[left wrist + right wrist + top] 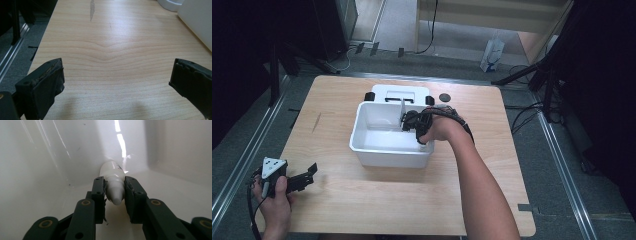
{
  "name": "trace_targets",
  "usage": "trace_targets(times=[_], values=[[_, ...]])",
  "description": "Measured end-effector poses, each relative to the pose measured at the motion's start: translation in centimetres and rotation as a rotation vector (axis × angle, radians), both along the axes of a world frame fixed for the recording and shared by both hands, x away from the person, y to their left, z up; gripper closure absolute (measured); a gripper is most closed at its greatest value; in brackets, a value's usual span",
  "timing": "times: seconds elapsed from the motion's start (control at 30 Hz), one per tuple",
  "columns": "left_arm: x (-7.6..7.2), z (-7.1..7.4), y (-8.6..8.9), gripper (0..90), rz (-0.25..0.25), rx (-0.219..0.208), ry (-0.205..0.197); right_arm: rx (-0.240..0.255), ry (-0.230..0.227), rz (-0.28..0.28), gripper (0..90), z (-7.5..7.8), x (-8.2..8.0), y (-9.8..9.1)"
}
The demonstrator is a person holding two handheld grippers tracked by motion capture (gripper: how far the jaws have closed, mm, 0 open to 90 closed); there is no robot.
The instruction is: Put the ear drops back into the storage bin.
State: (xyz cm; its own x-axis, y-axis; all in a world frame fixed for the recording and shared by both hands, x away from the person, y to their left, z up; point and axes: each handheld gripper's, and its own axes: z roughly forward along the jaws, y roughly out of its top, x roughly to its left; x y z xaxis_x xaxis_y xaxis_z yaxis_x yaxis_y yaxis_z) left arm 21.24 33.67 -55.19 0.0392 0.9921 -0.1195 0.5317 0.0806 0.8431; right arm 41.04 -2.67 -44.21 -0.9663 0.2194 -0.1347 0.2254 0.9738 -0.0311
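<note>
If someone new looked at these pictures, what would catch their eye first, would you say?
Probably the white bin at the table's middle, with the right gripper reaching inside it, shut on the cap end of a white bottle. Next, the left gripper at the near left corner, open above bare wood.

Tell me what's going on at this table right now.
A person holds a gripper in each hand. The right gripper reaches down into a white plastic bin mid-table, jaws closed on the ribbed cap end of a small white bottle that lies in the bin's corner. The left gripper rests open near the wooden table's front left corner, holding nothing.
</note>
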Motion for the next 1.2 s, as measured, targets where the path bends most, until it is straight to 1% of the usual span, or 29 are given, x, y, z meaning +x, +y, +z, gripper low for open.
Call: trace_targets(times=[0.1, 0.13, 0.3, 0.43, 0.5, 0.57, 0.6, 0.63, 0.7, 0.77, 0.83, 0.87, 0.93, 0.97, 1.03, 1.07, 1.1, 1.13, 1.17, 1.2], values=[[0.0, 0.0, 0.0, 0.1, 0.0, 0.0, 0.001, -0.006, 0.001, -0.01, 71.7, 0.0, 0.1, 0.0], [0.0, 0.0, 0.0, 0.1, -0.001, 0.0, 0.001, -0.016, 0.005, -0.019, 71.7, 0.0, 0.1, 0.1], [0.0, 0.0, 0.0, 0.1, -0.001, 0.0, 0.002, -0.034, 0.007, -0.016, 70.8, -0.1, 0.1, 0.3], [0.0, 0.0, 0.0, 0.1, -0.002, -0.003, 0.003, -0.022, 0.012, -0.034, 69.9, -0.1, 0.2, 0.2], [0.0, 0.0, 0.0, 0.1, -0.002, -0.004, 0.003, -0.02, 0.013, -0.032, 68.5, 0.0, 0.2, 0.2], [0.0, 0.0, 0.0, 0.1, -0.003, -0.004, 0.004, -0.013, 0.015, -0.034, 64.6, 0.0, 0.2, 0.1], [0.0, 0.0, 0.0, 0.1, -0.003, -0.004, 0.005, -0.013, 0.015, -0.034, 64.6, 0.0, 0.2, 0.1], [0.0, 0.0, 0.0, 0.1, -0.002, -0.005, 0.004, -0.006, 0.014, -0.037, 61.9, 0.0, 0.2, 0.1], [0.1, 0.0, 0.0, 0.1, -0.002, -0.006, 0.004, 0.013, 0.007, -0.062, 60.2, 0.5, 0.3, -0.1], [0.1, 0.0, 0.0, 0.1, -0.002, -0.006, 0.004, 0.02, 0.009, -0.068, 58.6, 0.6, 0.3, -0.1], [0.1, 0.0, 0.0, 0.1, -0.004, -0.005, 0.005, 0.036, 0.015, -0.061, 55.5, 0.9, 0.2, -0.3], [0.1, 0.0, 0.0, 0.1, -0.004, -0.006, 0.005, 0.036, 0.021, -0.065, 54.2, 1.1, 0.1, -0.3], [0.1, 0.0, 0.0, 0.1, -0.004, -0.005, 0.004, 0.06, 0.012, -0.068, 49.5, 1.6, 0.0, -0.6], [0.1, 0.0, 0.0, 0.1, -0.004, -0.005, 0.004, 0.06, 0.012, -0.068, 49.5, 1.6, 0.0, -0.6], [0.1, 0.0, 0.0, 0.1, -0.005, -0.006, 0.005, 0.081, 0.01, -0.092, 39.6, 2.1, 0.1, -0.6], [0.1, 0.0, 0.0, 0.1, -0.005, -0.006, 0.004, 0.088, 0.004, -0.099, 37.3, 2.4, 0.0, -0.6], [0.1, 0.0, 0.0, 0.1, -0.006, -0.006, 0.005, 0.092, -0.009, -0.098, 34.8, 2.7, -0.1, -0.5], [0.1, 0.0, 0.0, 0.1, -0.006, -0.007, 0.004, 0.095, -0.033, -0.094, 27.4, 3.3, -0.3, -0.5], [0.1, 0.0, 0.0, 0.1, -0.007, -0.007, 0.004, 0.095, -0.033, -0.094, 27.4, 3.3, -0.3, -0.5], [0.1, 0.0, 0.0, 0.1, -0.008, -0.007, 0.005, 0.1, -0.04, -0.093, 24.0, 3.6, -0.4, -0.5]])
